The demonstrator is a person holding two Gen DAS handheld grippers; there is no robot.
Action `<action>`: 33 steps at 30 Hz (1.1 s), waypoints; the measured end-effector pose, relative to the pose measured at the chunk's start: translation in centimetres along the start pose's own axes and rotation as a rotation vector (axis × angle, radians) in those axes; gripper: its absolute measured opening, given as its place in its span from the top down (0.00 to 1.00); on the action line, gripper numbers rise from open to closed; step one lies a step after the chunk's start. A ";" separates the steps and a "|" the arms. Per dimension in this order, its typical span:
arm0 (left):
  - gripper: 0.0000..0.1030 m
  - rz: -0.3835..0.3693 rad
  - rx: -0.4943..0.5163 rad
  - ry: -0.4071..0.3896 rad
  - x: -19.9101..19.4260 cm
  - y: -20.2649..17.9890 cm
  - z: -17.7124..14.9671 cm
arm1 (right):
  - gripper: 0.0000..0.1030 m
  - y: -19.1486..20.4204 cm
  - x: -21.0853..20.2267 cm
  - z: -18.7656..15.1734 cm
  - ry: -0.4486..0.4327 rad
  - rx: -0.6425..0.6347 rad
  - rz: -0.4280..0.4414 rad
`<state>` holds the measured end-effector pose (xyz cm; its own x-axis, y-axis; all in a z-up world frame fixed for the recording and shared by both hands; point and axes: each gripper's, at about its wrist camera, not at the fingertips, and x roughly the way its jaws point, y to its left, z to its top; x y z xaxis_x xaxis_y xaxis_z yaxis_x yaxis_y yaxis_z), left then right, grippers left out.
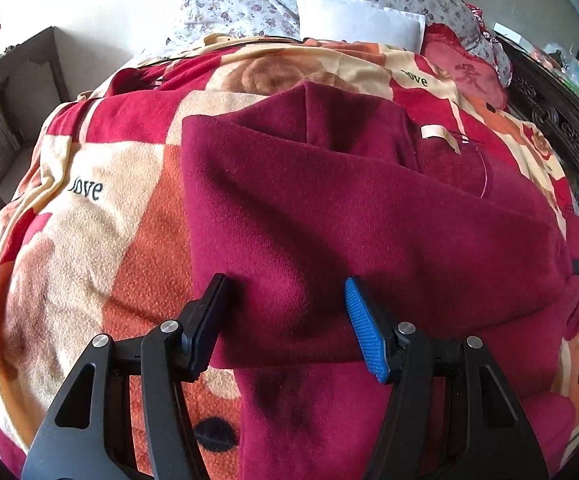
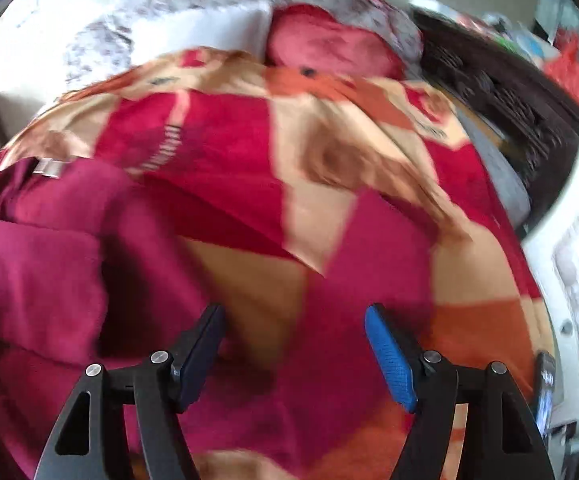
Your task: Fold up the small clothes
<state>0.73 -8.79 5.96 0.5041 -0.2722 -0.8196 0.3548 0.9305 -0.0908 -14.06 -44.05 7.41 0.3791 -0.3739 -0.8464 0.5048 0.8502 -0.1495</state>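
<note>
The maroon garment [image 1: 329,208] was spread on the patterned blanket [image 1: 101,240]; left gripper [image 1: 285,320] fingers were parted over its near edge, the right gripper [image 2: 293,352] parted, empty; layers could be snagged and unfolded.

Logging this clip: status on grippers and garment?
Left gripper open over garment. Right gripper open, empty, over blanket beside it. Nothing in the way.

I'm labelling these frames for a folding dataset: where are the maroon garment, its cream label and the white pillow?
maroon garment [image 1: 329,208]: left wrist view, middle of its flat upper layer.
cream label [image 1: 439,135]: left wrist view, middle of the strip.
white pillow [image 1: 353,20]: left wrist view, centre of its front face.
</note>
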 end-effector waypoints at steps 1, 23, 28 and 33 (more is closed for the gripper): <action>0.42 -0.001 0.001 -0.002 0.0 0.1 0.0 | 0.32 -1.1 -0.2 -0.6 0.000 0.000 -0.069; 0.42 0.002 0.000 -0.001 -0.3 0.0 -0.4 | 0.31 0.2 1.0 -1.5 0.029 -0.082 -0.247; 0.42 0.001 -0.017 0.006 0.3 0.2 -0.5 | 0.31 -6.3 -1.7 -4.5 0.028 0.061 -0.320; 0.42 0.009 -0.022 0.001 0.5 0.0 -0.5 | 0.31 -11.7 -5.0 -5.2 0.002 0.166 -0.400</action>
<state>0.55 -8.78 5.29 0.5064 -0.2637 -0.8210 0.3328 0.9381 -0.0960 -25.83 -50.20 10.72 0.1272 -0.6611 -0.7395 0.7295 0.5675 -0.3818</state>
